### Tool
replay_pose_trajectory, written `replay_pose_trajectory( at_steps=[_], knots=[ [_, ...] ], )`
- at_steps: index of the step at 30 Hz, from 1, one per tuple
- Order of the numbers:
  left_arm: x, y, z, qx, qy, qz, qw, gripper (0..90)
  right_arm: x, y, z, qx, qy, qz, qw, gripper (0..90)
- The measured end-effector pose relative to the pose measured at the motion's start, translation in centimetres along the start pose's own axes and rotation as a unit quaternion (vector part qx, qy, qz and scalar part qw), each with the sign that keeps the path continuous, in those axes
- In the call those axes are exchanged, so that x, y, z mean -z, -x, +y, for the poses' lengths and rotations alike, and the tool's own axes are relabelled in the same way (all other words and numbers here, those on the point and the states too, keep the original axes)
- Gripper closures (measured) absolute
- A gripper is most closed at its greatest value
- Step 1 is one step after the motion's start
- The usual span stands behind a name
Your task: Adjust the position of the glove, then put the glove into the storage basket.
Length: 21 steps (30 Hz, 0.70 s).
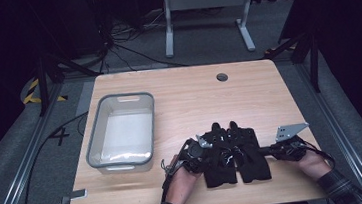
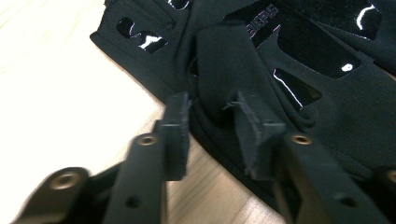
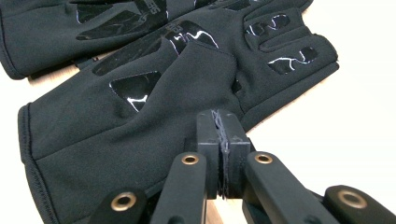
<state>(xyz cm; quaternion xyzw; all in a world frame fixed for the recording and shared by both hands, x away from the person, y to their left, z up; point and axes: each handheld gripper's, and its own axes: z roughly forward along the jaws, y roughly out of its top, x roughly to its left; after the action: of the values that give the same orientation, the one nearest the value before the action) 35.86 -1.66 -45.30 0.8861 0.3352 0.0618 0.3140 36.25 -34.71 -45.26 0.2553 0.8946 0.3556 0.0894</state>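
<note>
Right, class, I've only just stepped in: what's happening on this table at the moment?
A person is working on a pair of black gloves lying side by side near the front of a wooden table, with a gripper in each hand. The right gripper has its jaws pinched shut on the edge of the right-hand glove. The left gripper has its jaws open around a fold of the left-hand glove. A grey bin sits to the left, apart from the gloves.
</note>
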Motion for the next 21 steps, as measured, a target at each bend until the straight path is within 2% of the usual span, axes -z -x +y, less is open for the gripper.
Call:
replay_pose_trajectory(
  at_steps=[3, 5, 6, 8, 11, 12, 21],
  knots=[
    [0.0, 0.0, 0.0, 0.004, 0.001, -0.004, 1.0000, 79.6, 0.0, 0.0, 0.0, 0.001, 0.000, 0.000, 1.0000, 89.2],
    [0.0, 0.2, 0.1, 0.001, -0.001, -0.001, 1.0000, 82.4, 0.0, 0.0, 0.0, 0.003, 0.000, -0.001, 1.0000, 89.3],
    [0.0, 0.2, 0.1, 0.002, 0.000, -0.002, 1.0000, 82.9, 0.0, 0.0, 0.0, 0.003, -0.001, -0.001, 1.0000, 89.2],
    [0.2, -0.1, 0.2, 0.012, 0.003, -0.020, 0.9997, 83.6, -0.1, 0.0, 0.0, 0.003, 0.000, 0.002, 1.0000, 89.3],
    [0.5, -0.3, 0.4, 0.016, 0.012, -0.027, 0.9994, 83.8, -0.1, 0.0, 0.1, 0.004, 0.000, 0.004, 1.0000, 89.4],
    [0.9, -0.3, 0.6, 0.016, 0.024, -0.033, 0.9991, 83.8, -0.1, 0.0, 0.1, 0.004, 0.000, 0.005, 1.0000, 89.3],
    [2.2, -0.3, 1.8, 0.013, 0.058, -0.052, 0.9969, 84.0, -0.4, -0.1, 0.4, 0.010, 0.000, 0.008, 0.9999, 89.4]
  ],
)
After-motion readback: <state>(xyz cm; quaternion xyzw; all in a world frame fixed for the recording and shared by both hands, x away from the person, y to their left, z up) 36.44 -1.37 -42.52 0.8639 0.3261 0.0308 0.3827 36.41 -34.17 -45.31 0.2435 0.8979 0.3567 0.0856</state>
